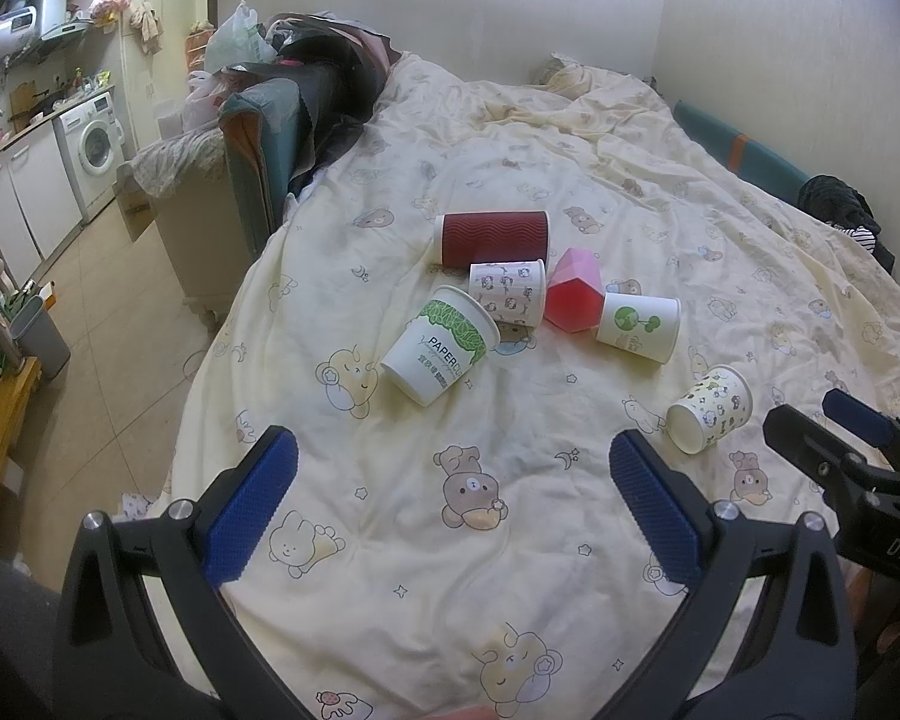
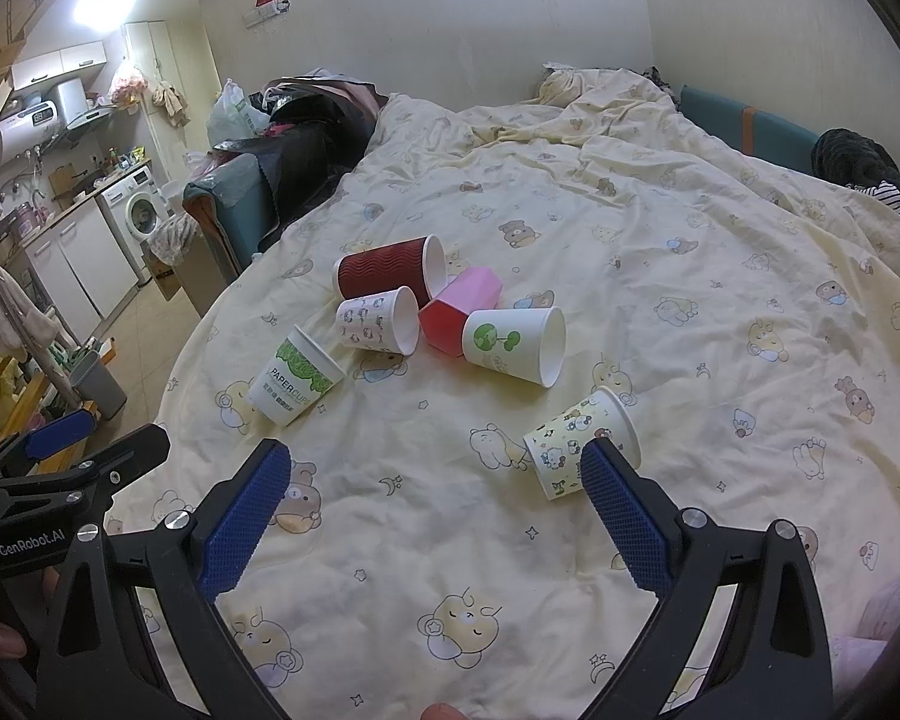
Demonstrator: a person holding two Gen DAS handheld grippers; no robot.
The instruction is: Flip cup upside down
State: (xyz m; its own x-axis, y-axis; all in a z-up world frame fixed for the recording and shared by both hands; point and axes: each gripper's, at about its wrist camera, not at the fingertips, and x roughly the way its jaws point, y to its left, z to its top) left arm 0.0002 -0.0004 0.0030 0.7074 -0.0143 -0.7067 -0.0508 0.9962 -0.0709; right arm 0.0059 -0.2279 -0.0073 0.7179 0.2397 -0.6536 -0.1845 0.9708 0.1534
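Six cups lie tipped on soft, wrinkly bear-print blanket (image 1: 510,528). Small cartoon paper cup (image 2: 582,450) on its side, nearest right tool (image 2: 432,480), just past one bumpy blue pad. Both tools wide, holding nothing. Left tool (image 1: 453,468) over bare blanket. Ribbed dark-red cup (image 1: 493,238) farthest.

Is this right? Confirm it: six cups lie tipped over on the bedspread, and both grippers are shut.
Not quite. Six cups do lie tipped over on the bedspread, but the left gripper and right gripper are both open, as each wrist view shows.
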